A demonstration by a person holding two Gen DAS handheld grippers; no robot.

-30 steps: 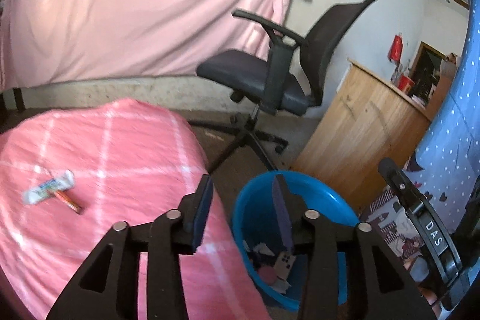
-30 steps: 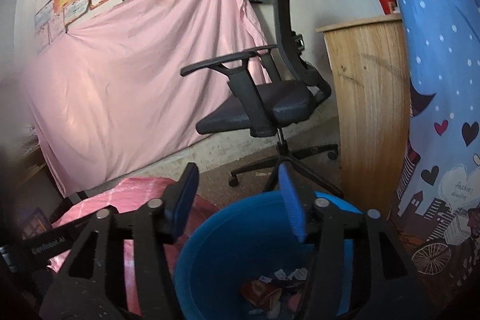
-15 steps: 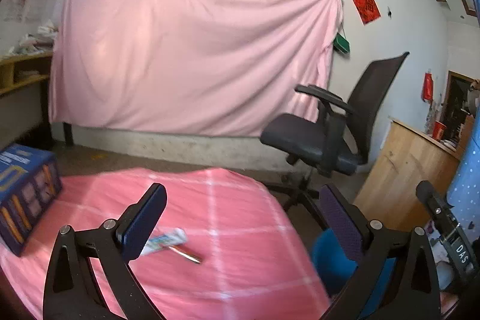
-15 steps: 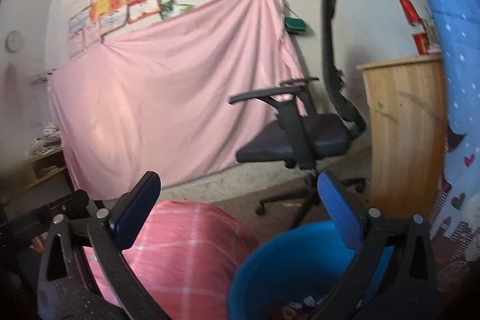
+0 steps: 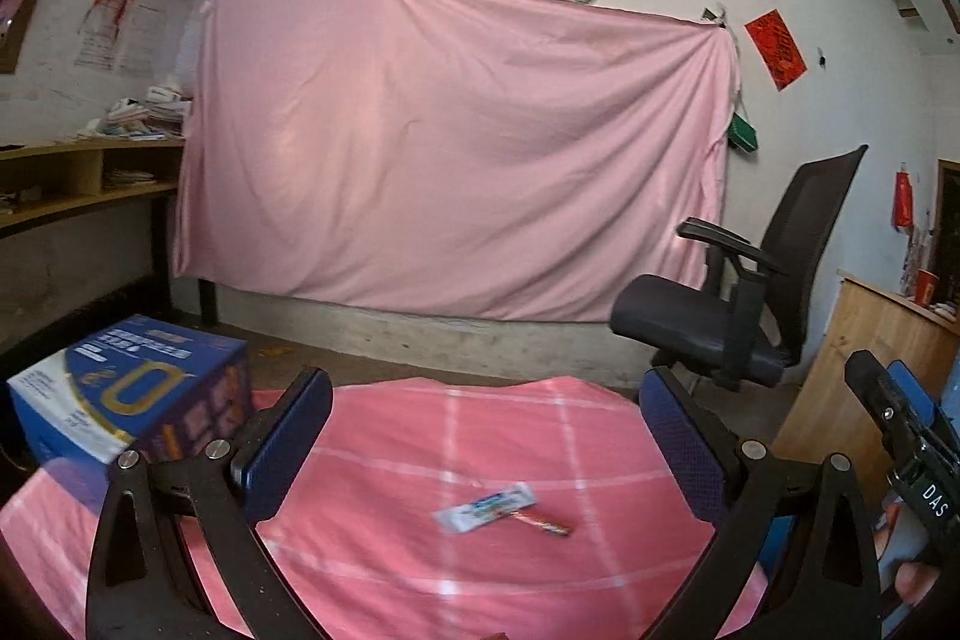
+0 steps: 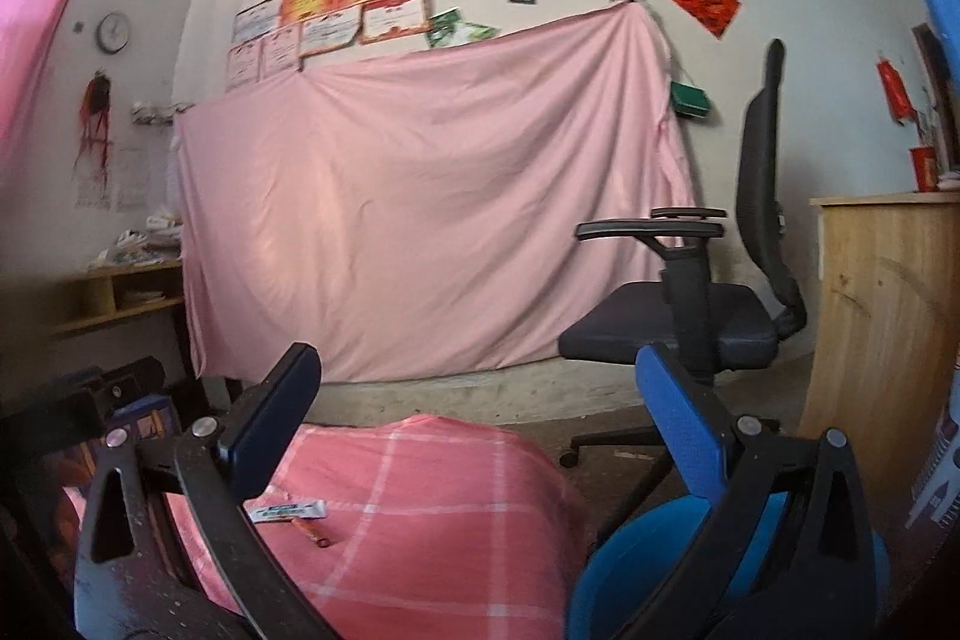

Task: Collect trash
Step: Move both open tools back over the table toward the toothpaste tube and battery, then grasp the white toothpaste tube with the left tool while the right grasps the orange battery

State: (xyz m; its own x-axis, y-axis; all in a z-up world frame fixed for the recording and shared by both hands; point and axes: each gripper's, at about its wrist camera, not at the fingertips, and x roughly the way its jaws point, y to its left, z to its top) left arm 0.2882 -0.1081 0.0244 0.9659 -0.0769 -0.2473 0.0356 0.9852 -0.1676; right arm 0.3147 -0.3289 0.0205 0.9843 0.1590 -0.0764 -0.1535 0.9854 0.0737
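Note:
A white and blue wrapper (image 5: 485, 505) lies on the pink checked cloth (image 5: 384, 532), with a thin red and orange stick (image 5: 543, 523) beside it. My left gripper (image 5: 486, 430) hovers above the cloth, open wide, nothing between its fingers; the wrapper sits just below and ahead of it. In the right wrist view the same wrapper (image 6: 288, 510) and stick (image 6: 312, 532) lie at the lower left. My right gripper (image 6: 480, 412) is open and empty, held over the cloth's right edge and the blue bin (image 6: 636, 574). The bin's contents are hidden.
A blue carton (image 5: 132, 394) stands on the cloth's left side. A black office chair (image 5: 738, 304) and a wooden cabinet (image 5: 864, 376) stand to the right. A pink sheet (image 5: 444, 160) covers the back wall. The right gripper's body (image 5: 906, 448) shows at the left view's right edge.
Both grippers swung left and tilted up from over the blue bin toward the pink cloth. Both sets of jaws opened from narrow to wide. The bin left the left view; the wrapper came ahead.

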